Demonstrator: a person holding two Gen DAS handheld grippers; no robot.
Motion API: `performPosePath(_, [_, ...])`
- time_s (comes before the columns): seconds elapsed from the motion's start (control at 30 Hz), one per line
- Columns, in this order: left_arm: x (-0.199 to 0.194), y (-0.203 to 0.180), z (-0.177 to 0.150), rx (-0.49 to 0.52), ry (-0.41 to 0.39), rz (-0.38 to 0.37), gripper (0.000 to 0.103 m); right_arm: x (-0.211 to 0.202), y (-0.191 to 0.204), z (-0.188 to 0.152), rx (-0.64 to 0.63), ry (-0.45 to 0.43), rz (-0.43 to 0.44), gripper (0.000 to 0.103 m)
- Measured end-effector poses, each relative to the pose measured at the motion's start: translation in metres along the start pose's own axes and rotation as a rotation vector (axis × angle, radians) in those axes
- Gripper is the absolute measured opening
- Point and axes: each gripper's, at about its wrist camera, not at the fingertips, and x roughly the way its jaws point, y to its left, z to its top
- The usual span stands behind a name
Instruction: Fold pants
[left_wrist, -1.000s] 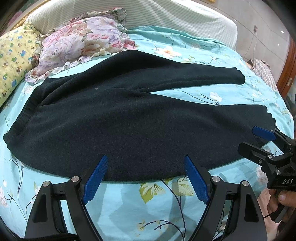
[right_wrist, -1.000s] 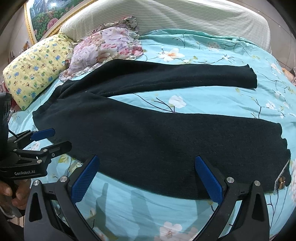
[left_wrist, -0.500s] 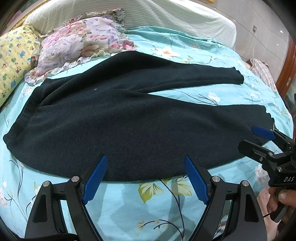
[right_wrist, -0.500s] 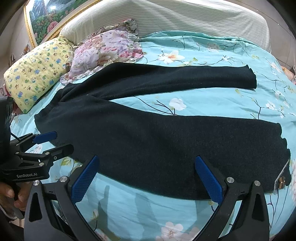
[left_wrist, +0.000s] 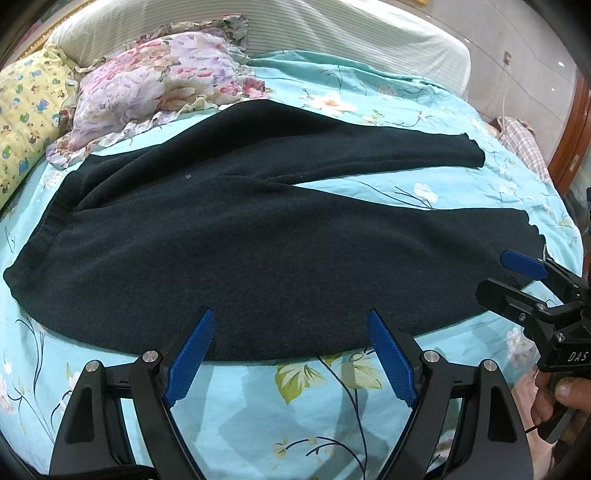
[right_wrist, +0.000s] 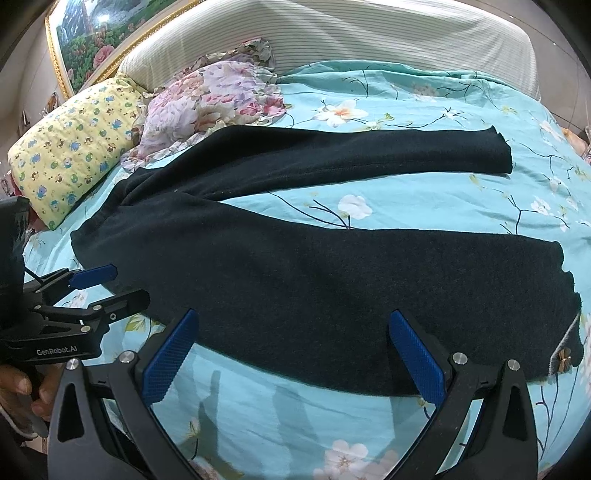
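Dark knit pants (left_wrist: 258, 251) (right_wrist: 314, 280) lie spread flat on a turquoise floral bedspread, waistband to the left, both legs stretching right in a V. My left gripper (left_wrist: 291, 350) stands open just short of the near leg's front edge, nothing between its fingers. My right gripper (right_wrist: 295, 350) is open too, hovering at the same front edge further toward the cuff. Each gripper shows in the other's view: the right gripper (left_wrist: 517, 280) by the near cuff, the left gripper (right_wrist: 107, 284) by the waistband corner. A hand holds each handle.
A flowered pillow (left_wrist: 162, 85) and a yellow patterned pillow (right_wrist: 74, 155) lie behind the waistband, against a striped headboard (right_wrist: 332, 33). Bare bedspread (left_wrist: 295, 413) runs along the near side. A checked cloth (left_wrist: 524, 144) lies at the far right bed edge.
Both grippers have crept slightly forward toward the near leg's edge, still open. The pants have not moved.
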Motion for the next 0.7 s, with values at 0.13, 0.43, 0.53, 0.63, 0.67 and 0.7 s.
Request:
performPosePath(0.13, [0.001,0.000,0.002,0.001,0.004,-0.009,0.085,0.000,0.000,-0.001,0.005,0.002,0.000,0.103])
performPosePath(0.43, [0.003,-0.004,0.008,0.009,0.009,-0.030,0.085,-0.002,-0.010,0.001,0.032,0.003,0.001,0.103])
performPosePath(0.53, [0.002,-0.007,0.014,0.017,0.003,-0.041,0.085,-0.003,-0.014,0.002,0.037,0.002,-0.001,0.103])
performPosePath(0.63, [0.000,-0.010,0.022,0.027,-0.008,-0.052,0.085,-0.004,-0.018,0.005,0.045,-0.003,-0.001,0.103])
performPosePath(0.67, [0.000,-0.011,0.025,0.030,-0.011,-0.057,0.085,-0.004,-0.019,0.007,0.047,-0.003,-0.001,0.103])
performPosePath(0.7, [0.001,-0.012,0.028,0.032,-0.014,-0.059,0.085,-0.005,-0.021,0.008,0.051,-0.005,-0.001,0.103])
